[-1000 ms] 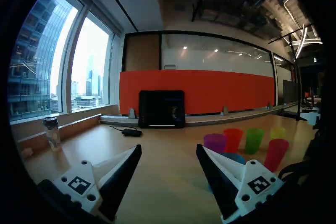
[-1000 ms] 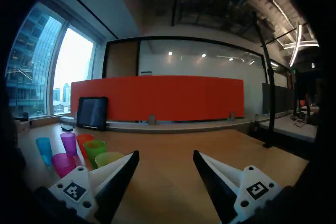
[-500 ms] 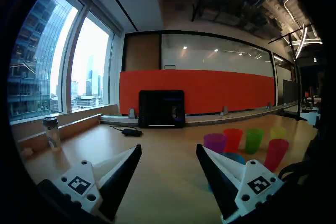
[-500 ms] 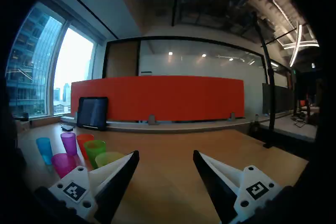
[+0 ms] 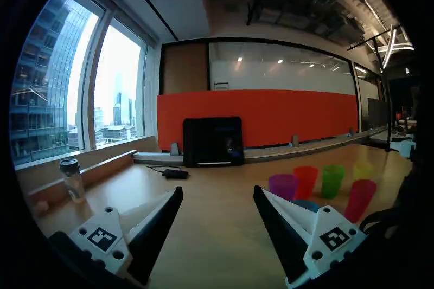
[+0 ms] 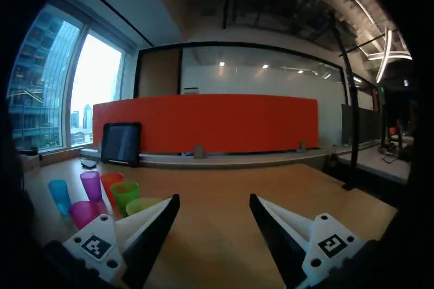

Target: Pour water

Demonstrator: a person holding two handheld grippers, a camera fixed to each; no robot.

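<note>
Six translucent plastic cups stand upright in a tight cluster on the wooden table (image 5: 217,235). In the left gripper view they sit at about 3 o'clock. A purple cup (image 5: 283,186), a red cup (image 5: 305,179), a green cup (image 5: 331,179) and a yellow cup (image 5: 362,171) form a row. A pink cup (image 5: 361,198) stands nearer, and a blue cup (image 5: 306,205) is partly hidden behind a gripper finger. In the right gripper view the cluster lies at about 8 o'clock, with the blue cup outermost. Whether any cup holds water cannot be told.

A clear bottle (image 5: 72,179) with a dark lid stands well apart at 9 o'clock, near the window ledge. A dark tablet (image 5: 212,141) leans against the orange panel (image 5: 282,118) towards 12 o'clock.

The left gripper (image 5: 217,190) has its fingers spread wide with nothing between them. The right gripper (image 6: 214,198) is likewise agape and holds nothing.
</note>
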